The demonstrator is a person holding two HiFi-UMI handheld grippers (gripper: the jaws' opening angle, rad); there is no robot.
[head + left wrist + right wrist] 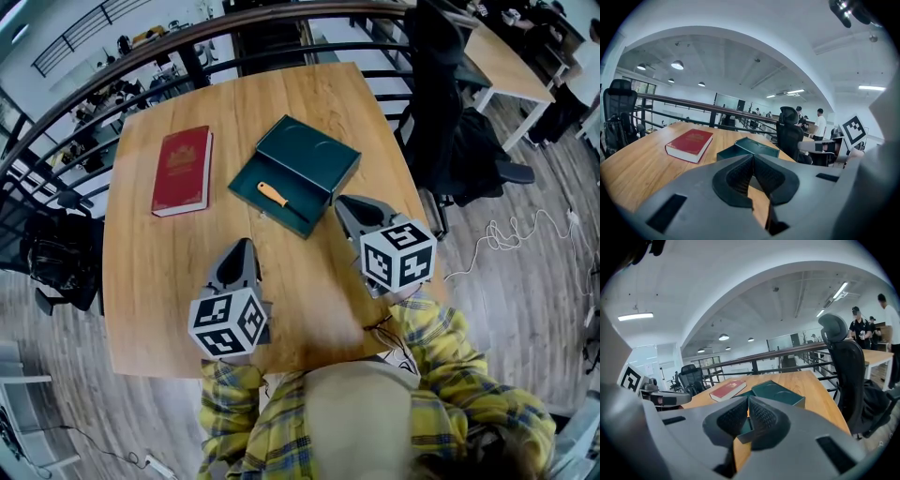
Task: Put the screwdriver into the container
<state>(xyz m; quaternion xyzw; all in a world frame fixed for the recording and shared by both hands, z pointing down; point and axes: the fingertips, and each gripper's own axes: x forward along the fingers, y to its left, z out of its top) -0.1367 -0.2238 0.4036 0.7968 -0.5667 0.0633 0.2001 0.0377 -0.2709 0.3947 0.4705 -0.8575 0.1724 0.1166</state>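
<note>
The screwdriver [274, 195], with an orange handle, lies inside the open dark green container [272, 217] near the middle of the wooden table. The container's lid [314, 157] is folded back to the far right. My right gripper [345, 204] sits just right of the container's near corner, jaws shut with nothing between them. In the right gripper view the shut tips [748, 399] point at the container [780, 392]. My left gripper [242, 246] hovers over the table nearer to me, apart from the container, also shut and empty. Its own view shows the tips [753, 157] meeting in front of the container [754, 146].
A red book [183, 171] lies flat to the left of the container. A black office chair [450, 122] stands at the table's right side, and a dark railing [141, 52] runs behind the far edge. The table's near edge [187, 361] is close to my body.
</note>
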